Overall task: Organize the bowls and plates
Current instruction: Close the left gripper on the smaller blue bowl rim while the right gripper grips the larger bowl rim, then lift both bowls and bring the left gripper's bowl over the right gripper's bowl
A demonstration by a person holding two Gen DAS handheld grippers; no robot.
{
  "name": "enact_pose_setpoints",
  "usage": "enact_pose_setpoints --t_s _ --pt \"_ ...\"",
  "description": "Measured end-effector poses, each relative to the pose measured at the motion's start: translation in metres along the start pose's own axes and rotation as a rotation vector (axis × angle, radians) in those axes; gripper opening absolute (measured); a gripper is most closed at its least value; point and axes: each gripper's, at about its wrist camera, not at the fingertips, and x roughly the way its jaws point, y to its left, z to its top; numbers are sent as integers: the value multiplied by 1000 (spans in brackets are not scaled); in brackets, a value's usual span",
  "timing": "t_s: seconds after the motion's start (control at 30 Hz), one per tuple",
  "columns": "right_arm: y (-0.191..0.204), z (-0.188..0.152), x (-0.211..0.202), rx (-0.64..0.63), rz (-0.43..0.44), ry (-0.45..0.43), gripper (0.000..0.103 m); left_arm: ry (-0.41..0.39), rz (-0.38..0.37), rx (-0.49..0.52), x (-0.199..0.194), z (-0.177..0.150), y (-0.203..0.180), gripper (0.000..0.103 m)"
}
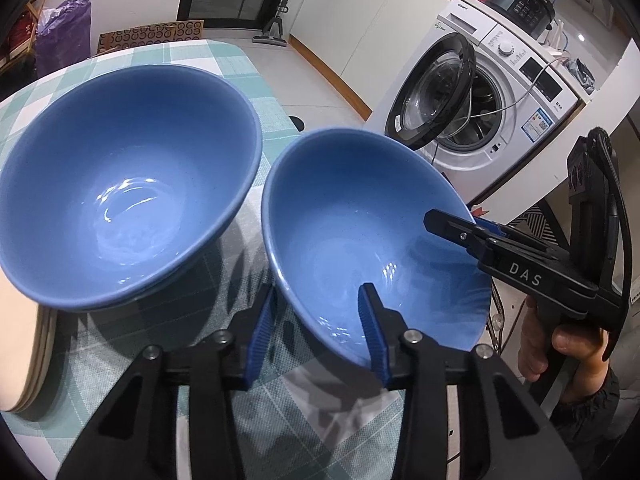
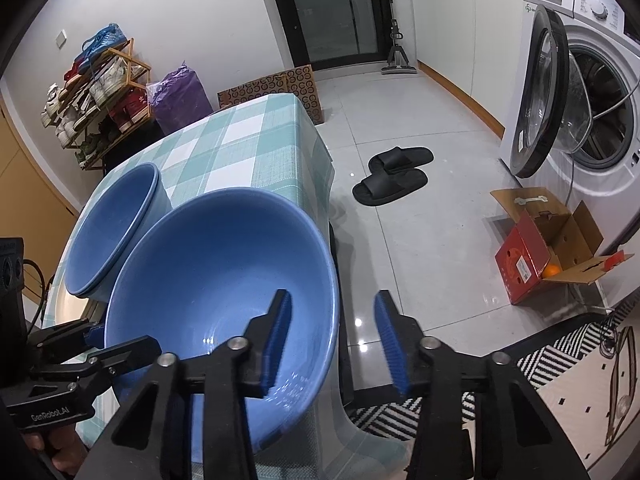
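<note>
A blue bowl (image 1: 360, 236) sits tilted at the right edge of the checked table (image 1: 224, 68). My left gripper (image 1: 320, 332) is open, its fingers straddling the bowl's near rim, one inside and one outside. My right gripper (image 2: 332, 340) is open and straddles the same bowl's (image 2: 216, 280) right rim; it also shows in the left wrist view (image 1: 460, 228). A stack of blue bowls (image 1: 120, 200) stands to the left, also seen in the right wrist view (image 2: 112, 232).
A pale plate or board edge (image 1: 32, 360) lies under the stack at the table's left. A washing machine (image 2: 592, 100) with open door, black slippers (image 2: 396, 176) and a red carton (image 2: 536, 256) stand on the floor to the right. A shoe rack (image 2: 92, 92) is behind the table.
</note>
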Motion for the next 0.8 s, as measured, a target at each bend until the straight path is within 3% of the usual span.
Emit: enact_pose_setpoints --t_s 0.3,0.8 --pt "6 -3 1 -9 10 9 16 -10 -1 0 -2 0 1 28" --pt "7 -4 -2 -30 -14 8 14 -3 12 18 -2 -1 -2 27"
